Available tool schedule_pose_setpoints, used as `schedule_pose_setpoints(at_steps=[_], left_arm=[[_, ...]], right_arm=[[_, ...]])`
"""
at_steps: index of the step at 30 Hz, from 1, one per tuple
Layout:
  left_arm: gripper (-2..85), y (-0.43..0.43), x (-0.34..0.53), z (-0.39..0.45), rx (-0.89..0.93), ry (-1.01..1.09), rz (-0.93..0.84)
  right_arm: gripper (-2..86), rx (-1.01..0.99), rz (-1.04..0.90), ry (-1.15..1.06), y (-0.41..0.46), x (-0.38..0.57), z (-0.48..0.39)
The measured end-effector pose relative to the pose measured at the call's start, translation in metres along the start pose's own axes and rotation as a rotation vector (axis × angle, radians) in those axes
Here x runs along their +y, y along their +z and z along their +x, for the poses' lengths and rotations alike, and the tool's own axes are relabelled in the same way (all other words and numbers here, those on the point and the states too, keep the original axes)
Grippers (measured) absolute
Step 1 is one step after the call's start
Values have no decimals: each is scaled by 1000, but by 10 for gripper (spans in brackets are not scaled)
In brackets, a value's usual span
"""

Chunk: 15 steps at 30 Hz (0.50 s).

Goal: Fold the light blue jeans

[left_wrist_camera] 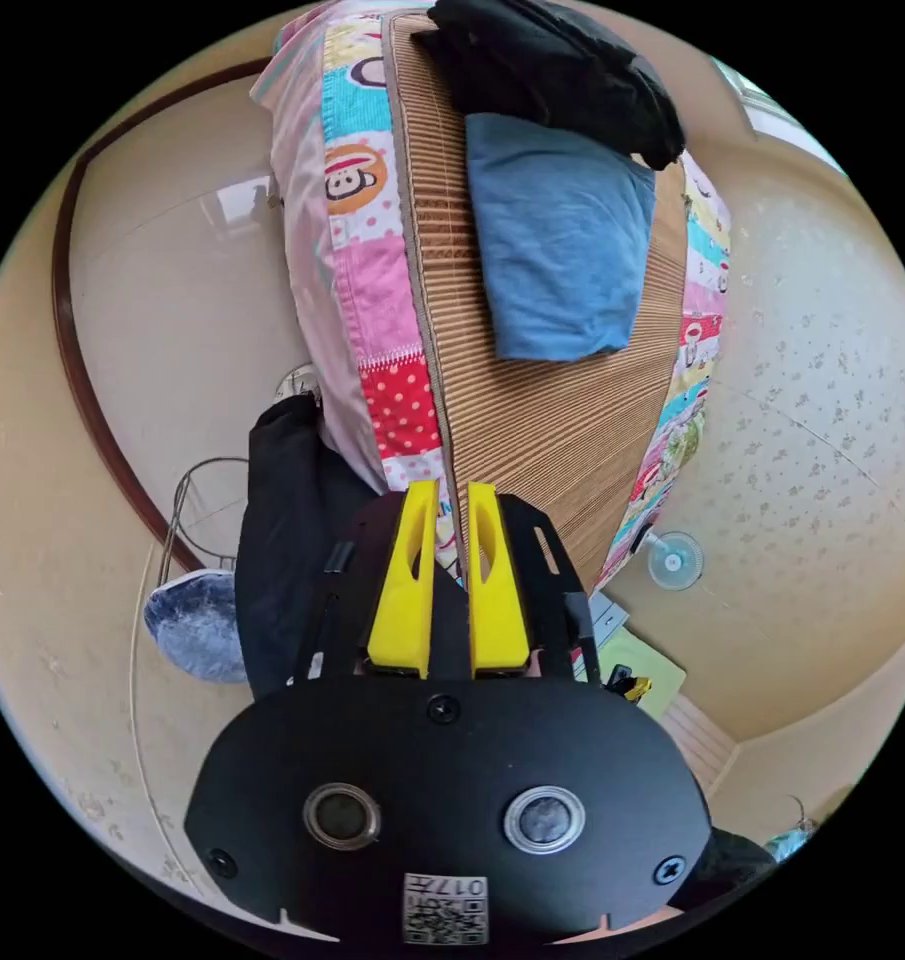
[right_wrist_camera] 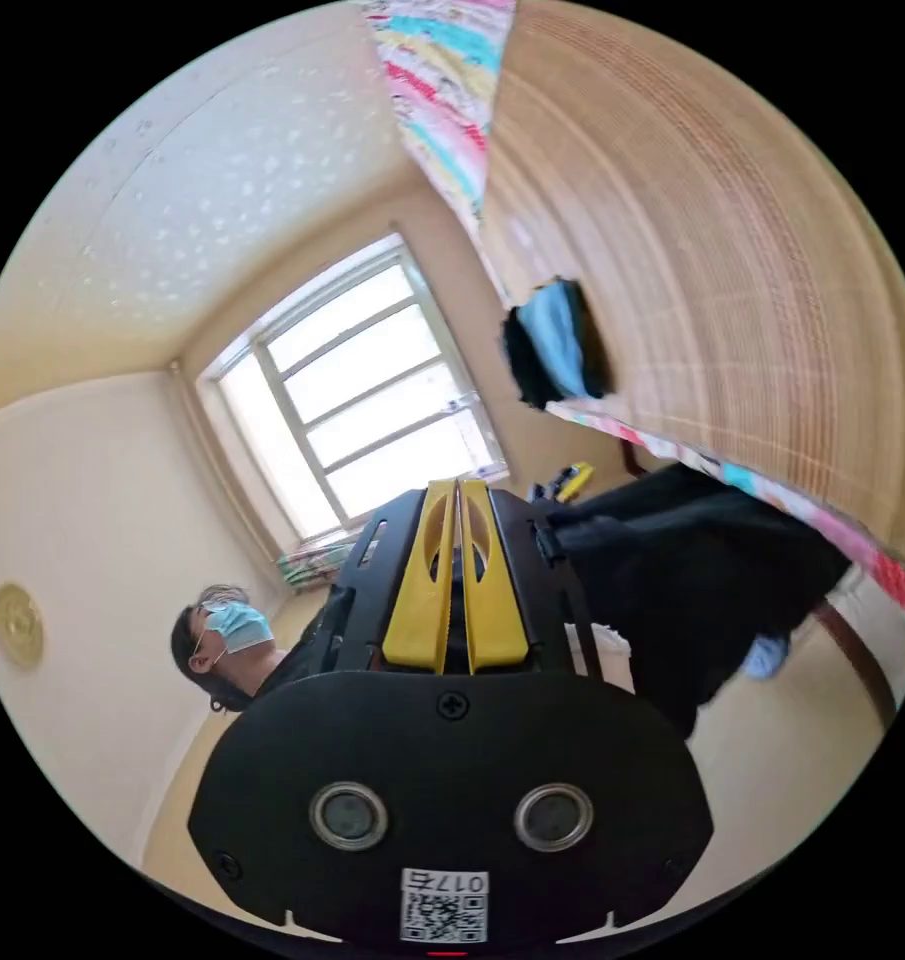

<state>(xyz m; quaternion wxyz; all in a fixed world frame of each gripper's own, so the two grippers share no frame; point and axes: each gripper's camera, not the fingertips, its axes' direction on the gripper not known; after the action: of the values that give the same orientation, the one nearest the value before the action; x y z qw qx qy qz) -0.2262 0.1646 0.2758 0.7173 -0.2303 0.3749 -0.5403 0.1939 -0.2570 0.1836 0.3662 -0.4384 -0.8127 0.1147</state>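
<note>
Hanging clear of the bed, both grippers hold nothing, judged as a pause between handling steps. The left gripper [left_wrist_camera: 452,490], at lower centre of the left gripper view, has its yellow jaws nearly together with a narrow gap, gripping nothing. The right gripper [right_wrist_camera: 458,485] has its jaws pressed together, empty. The light blue jeans [left_wrist_camera: 557,240] lie folded on the woven mat [left_wrist_camera: 562,430], upper centre, just below a black garment [left_wrist_camera: 562,70]; they appear already folded.
</note>
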Motion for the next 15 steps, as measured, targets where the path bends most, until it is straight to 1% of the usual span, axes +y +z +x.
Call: schedule_pose_setpoints(at_steps=[1,3,5,6,8,12,15], left_arm=[[52,-10,-2,-1,21,19,20],[52,-27,-7,6,-19,65,40],[52,-39,-16,28,-128,151,35],[53,-40,-19,35,-148,183,30],[60,-38,-31,71,-210,328,-1],[78,-20,-53,126,-299,505,-79],[97,-10,-77,164,-362,597,-94]], right_arm=[[5,-8,-19,10,17,-11,3],[5,34,-173,85,90,-50,23],[5,105,-293,123,144,-70,37],[4,159,-326,106,172,-79,39],[4,260,-324,52,201,-89,35],[4,508,-201,-40,224,-97,18],[5,532,-106,-50,214,-84,9]])
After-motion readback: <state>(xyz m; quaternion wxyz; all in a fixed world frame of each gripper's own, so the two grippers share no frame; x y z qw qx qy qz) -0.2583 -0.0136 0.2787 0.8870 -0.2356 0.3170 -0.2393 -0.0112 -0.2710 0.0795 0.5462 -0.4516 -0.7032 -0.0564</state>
